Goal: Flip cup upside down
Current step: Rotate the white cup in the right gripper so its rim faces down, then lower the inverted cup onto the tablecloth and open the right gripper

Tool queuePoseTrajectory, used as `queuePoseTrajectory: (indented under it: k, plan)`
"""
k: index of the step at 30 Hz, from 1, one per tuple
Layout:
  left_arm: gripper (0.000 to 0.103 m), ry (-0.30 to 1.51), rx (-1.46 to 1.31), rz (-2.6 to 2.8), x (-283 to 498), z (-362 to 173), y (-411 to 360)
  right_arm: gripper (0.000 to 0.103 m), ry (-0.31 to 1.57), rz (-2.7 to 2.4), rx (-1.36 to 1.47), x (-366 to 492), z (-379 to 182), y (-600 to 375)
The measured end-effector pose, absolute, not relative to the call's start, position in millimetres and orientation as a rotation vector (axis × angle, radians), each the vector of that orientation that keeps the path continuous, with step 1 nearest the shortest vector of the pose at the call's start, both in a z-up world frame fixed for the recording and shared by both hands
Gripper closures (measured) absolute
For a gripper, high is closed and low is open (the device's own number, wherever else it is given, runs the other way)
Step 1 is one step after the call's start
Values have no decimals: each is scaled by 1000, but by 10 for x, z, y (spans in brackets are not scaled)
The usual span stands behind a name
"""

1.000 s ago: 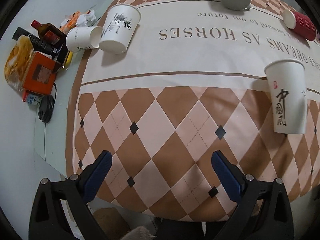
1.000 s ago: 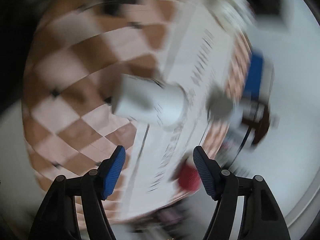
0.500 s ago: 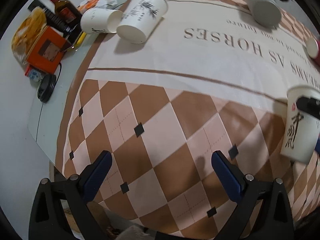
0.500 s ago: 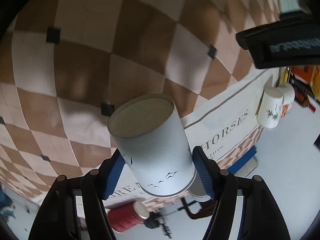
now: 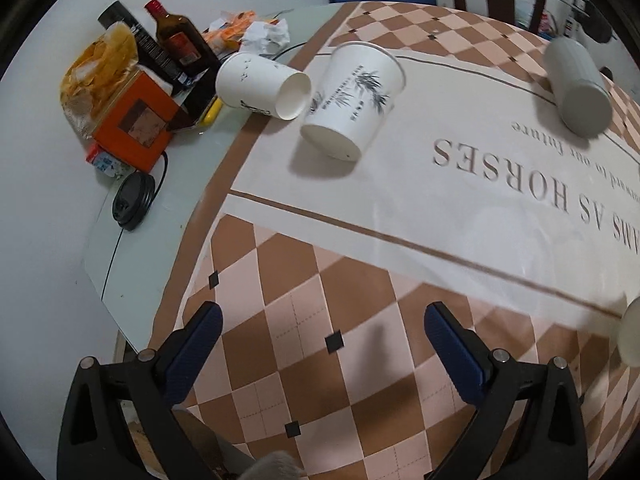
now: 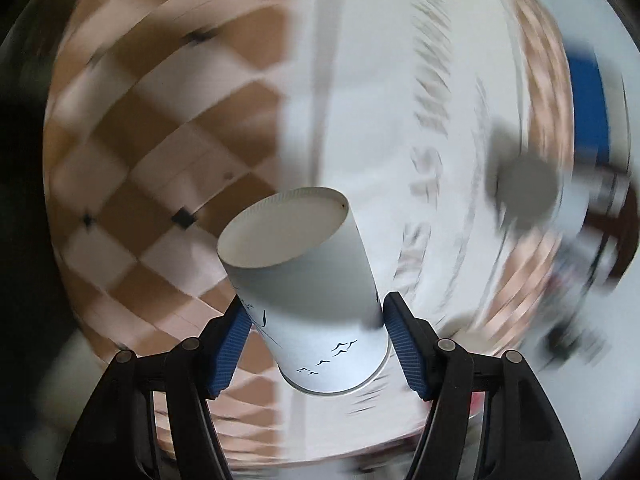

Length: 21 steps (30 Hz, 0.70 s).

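My right gripper is shut on a white paper cup with small bird marks. The cup is held above the checked tablecloth, tilted, with its flat base pointing away from the camera. The scene behind it is blurred by motion. My left gripper is open and empty over the near part of the tablecloth. A sliver of the held cup shows at the right edge of the left wrist view.
A bamboo-print cup stands upside down at the back. A white cup lies on its side beside it. A grey cup lies at the far right. Bottles, an orange box and wrappers crowd the left table edge.
My right gripper closed on the cup, lifted it and is turning it. The left gripper swung left, so the cup slid out of its view to the right.
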State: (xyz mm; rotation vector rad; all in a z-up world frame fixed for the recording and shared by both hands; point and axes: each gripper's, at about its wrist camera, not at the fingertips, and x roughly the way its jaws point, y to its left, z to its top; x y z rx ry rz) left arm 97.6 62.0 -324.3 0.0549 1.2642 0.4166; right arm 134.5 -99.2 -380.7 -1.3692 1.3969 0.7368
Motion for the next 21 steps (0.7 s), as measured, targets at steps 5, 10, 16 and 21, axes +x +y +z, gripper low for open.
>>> queuePoseTrajectory:
  k: [5, 10, 16, 21]
  plan:
    - [0, 1265, 23, 414, 1137, -3259, 588, 35, 1735, 538, -837, 1943, -3853, -1354]
    - [0, 1284, -20, 367, 1288, -3299, 478, 35, 1915, 354, -444, 2269, -4015, -1735]
    - [0, 1309, -30, 314, 1371, -3347, 307, 35, 2009, 231, -108, 2480, -4146, -2082]
    - [0, 1312, 4, 283, 1369, -3341, 203, 22, 2029, 215, -178, 2536, -4220, -2082]
